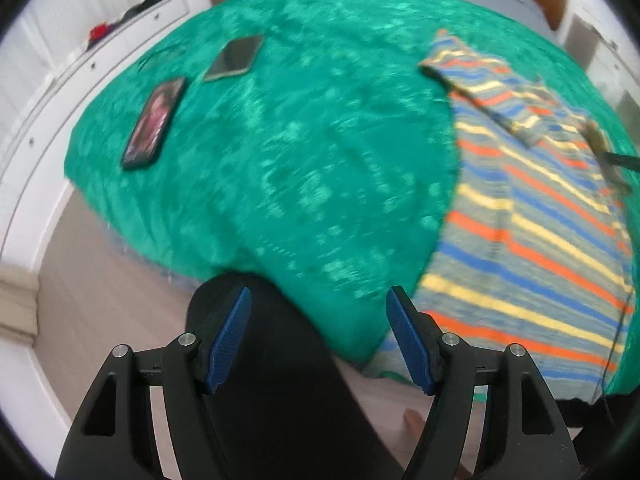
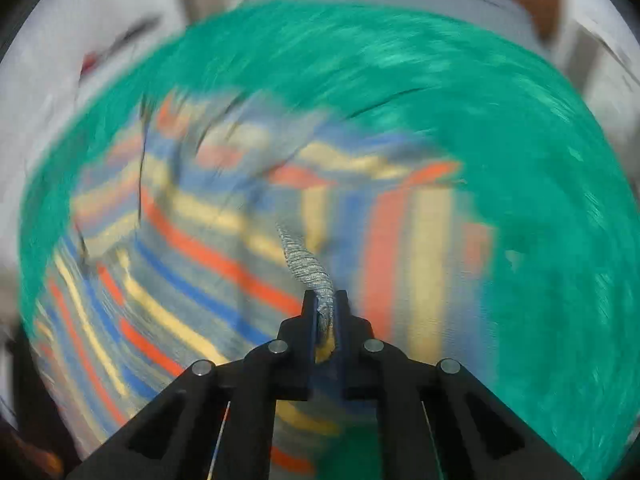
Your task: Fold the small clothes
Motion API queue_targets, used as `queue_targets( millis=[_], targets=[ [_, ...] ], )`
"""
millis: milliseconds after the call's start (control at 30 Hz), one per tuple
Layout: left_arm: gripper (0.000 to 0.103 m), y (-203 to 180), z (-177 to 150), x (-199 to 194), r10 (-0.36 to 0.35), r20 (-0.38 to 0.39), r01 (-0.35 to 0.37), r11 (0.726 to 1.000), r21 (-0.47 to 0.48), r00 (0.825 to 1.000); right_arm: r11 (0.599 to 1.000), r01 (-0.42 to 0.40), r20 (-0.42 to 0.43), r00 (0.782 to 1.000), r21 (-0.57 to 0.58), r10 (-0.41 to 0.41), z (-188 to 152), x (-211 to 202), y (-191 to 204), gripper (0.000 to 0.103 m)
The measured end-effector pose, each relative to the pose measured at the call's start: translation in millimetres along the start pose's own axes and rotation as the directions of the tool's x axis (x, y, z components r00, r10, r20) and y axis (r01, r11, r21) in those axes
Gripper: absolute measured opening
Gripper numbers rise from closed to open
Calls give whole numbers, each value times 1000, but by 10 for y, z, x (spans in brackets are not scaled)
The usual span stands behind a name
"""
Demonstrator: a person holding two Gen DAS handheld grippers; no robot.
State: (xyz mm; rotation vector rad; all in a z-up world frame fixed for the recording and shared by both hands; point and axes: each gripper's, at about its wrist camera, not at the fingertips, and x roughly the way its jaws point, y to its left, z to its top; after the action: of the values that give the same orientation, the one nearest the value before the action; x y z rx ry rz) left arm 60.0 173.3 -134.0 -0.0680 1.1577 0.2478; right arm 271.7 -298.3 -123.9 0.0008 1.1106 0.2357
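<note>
On the bed [image 1: 300,140] lies a blanket [image 1: 320,200]; on it, in the left wrist view, the shirt [image 1: 532,240] lies to the right, one sleeve [image 1: 480,84] folded over its far part; two phones lie far left, one phone [image 1: 154,124] nearer, the other phone [image 1: 234,58] just behind it; a cabinet [image 1: 80,64] stands left of the bed; the floor [image 1: 108,304] lies before it.

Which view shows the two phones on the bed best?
The left wrist view. Both phones lie clearly on the green blanket, left of the striped shirt. The right wrist view is blurred and shows neither phone, only shirt and blanket.
</note>
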Motion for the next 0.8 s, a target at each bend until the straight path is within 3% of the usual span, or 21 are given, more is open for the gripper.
queue_targets(
  millis=[33, 100, 200, 300, 500, 600, 733, 800],
  targets=[
    [72, 18, -3, 21, 2, -5, -2, 1000, -6, 1000, 998, 3, 27, 1000, 59, -5, -33, -191, -229, 7],
    [72, 21, 11, 80, 0, -18, 0, 1000, -14, 1000, 990, 82, 66, 994, 117, -91, -132, -526, -621, 7],
    [72, -98, 66, 100, -40, -23, 40, 999, -16, 999, 940, 243, 74, 961, 240, -267, -359, -919, -1260, 7],
    [72, -257, 100, 21, -70, -2, 70, 998, 1, 998, 877, 347, 40, 924, 334, -381, -626, -1105, -1714, 7],
    [72, -492, 77, -135, -70, 29, 68, 995, 71, 997, 807, 470, -64, 875, 357, -481, -1039, -920, -1932, 7],
    [72, -448, 38, -133, -41, 26, 39, 996, 79, 999, 780, 499, -135, 863, 377, -486, -1281, -692, -2000, 6],
    [72, -402, 100, -89, -13, 20, 11, 994, 110, 1000, 761, 502, -125, 858, 410, -499, -1373, -661, -2012, 6],
    [72, -448, 200, -103, -30, 28, 26, 989, 147, 999, 772, 465, -109, 877, 433, -468, -1378, -672, -2021, 8]
  ],
)
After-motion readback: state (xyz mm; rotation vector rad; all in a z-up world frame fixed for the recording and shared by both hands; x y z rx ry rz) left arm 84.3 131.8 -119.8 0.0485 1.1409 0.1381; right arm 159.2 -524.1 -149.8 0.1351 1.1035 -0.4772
